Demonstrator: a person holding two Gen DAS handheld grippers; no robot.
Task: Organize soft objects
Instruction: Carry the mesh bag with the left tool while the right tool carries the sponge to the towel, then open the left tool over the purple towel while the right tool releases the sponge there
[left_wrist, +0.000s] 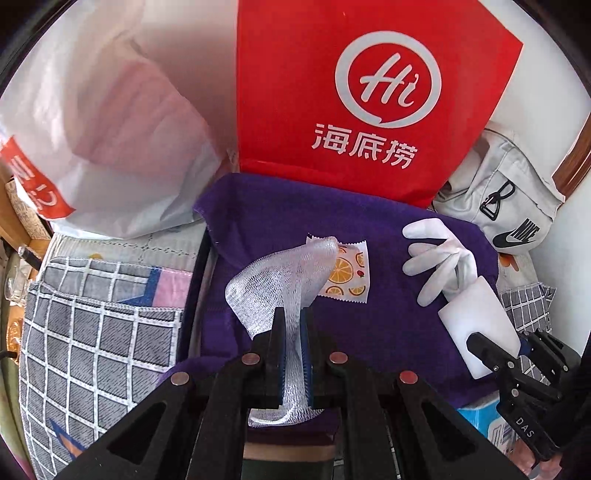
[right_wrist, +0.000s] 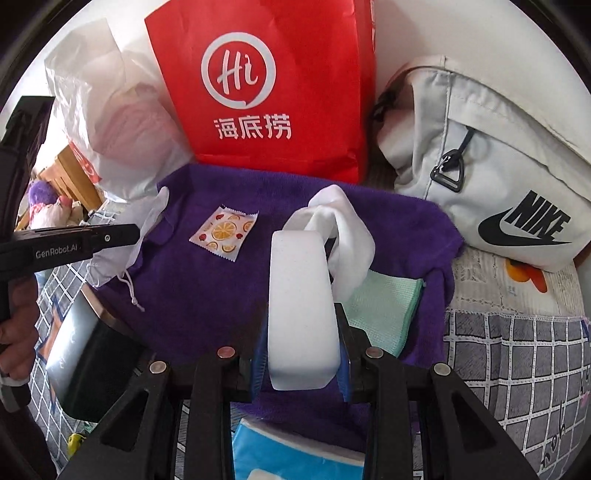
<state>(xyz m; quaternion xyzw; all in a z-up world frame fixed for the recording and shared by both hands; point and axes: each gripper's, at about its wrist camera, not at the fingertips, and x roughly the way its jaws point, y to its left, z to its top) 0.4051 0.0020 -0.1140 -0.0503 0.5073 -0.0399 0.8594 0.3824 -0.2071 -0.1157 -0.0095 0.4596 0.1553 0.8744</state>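
Left gripper (left_wrist: 291, 332) pinches a white mesh bag (left_wrist: 273, 284) at frame centre; right gripper (right_wrist: 301, 354) clamps a white sponge block (right_wrist: 301, 302). Both hang over the purple towel (right_wrist: 221, 295); glove (left_wrist: 439, 254), orange-print sachet (right_wrist: 225, 232), green cloth (right_wrist: 384, 310) remain unsorted, so early stage

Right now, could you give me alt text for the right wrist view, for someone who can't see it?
The right gripper grips a white sponge block in its jaws above a purple towel. On the towel lie an orange-print sachet, a white glove and a green cloth; a red paper bag stands behind.
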